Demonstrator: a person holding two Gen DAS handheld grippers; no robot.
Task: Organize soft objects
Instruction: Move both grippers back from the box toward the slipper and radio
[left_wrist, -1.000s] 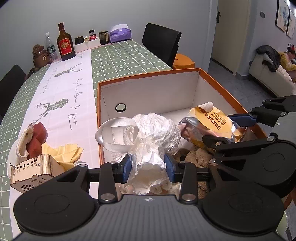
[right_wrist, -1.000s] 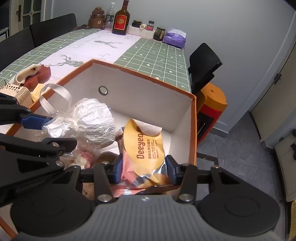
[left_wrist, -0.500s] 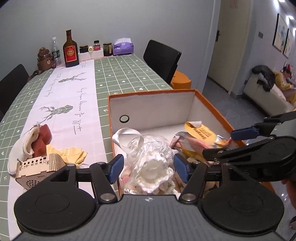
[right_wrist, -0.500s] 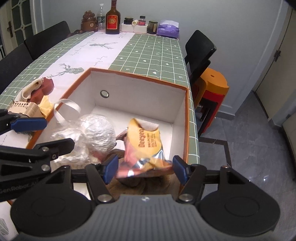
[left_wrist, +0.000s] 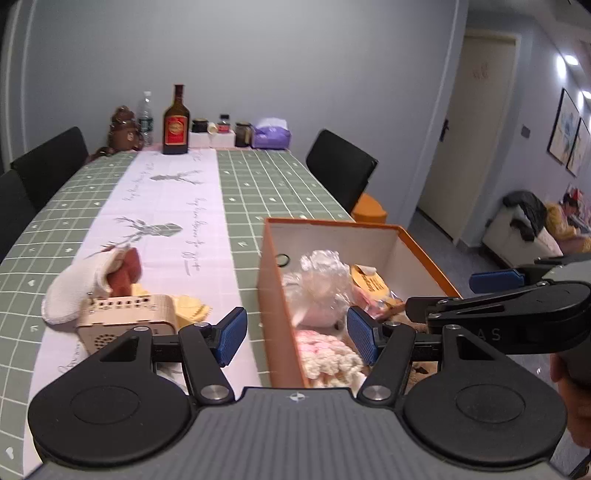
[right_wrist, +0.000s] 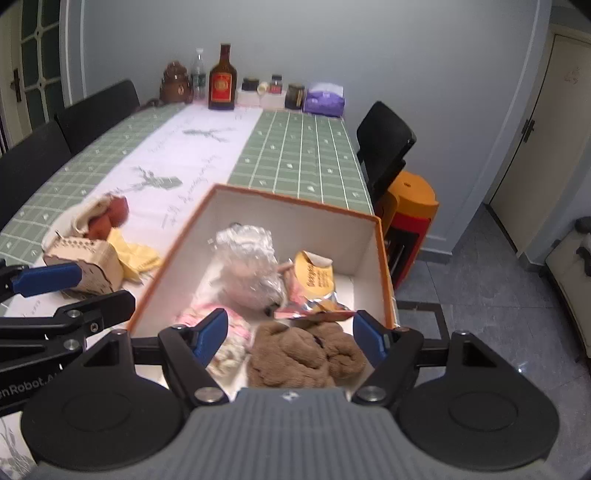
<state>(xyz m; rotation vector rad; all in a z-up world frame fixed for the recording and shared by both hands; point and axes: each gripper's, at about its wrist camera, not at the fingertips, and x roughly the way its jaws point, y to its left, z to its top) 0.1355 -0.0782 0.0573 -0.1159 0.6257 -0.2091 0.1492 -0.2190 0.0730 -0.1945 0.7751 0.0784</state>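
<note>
Both grippers have let go and lifted back: the left gripper (left_wrist: 297, 334) and right gripper (right_wrist: 290, 338) have just been opening and now gape wide, empty. Released, the clear bag (right_wrist: 247, 269) and snack pack (right_wrist: 314, 278) lie inside the box (right_wrist: 384, 266), on the desk (left_wrist: 258, 184) corner, its far side bare.

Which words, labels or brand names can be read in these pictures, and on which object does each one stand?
"nRobot.AI", cut off at the picture's edge: on the left tongs, body.
"AS", faint, the rest hidden: on the right tongs, body.
Orange snack bag in the orange box: print too blurred to read.
Red label on the brown bottle: too small.
Cursive lines on the white table runner: not legible.
</note>
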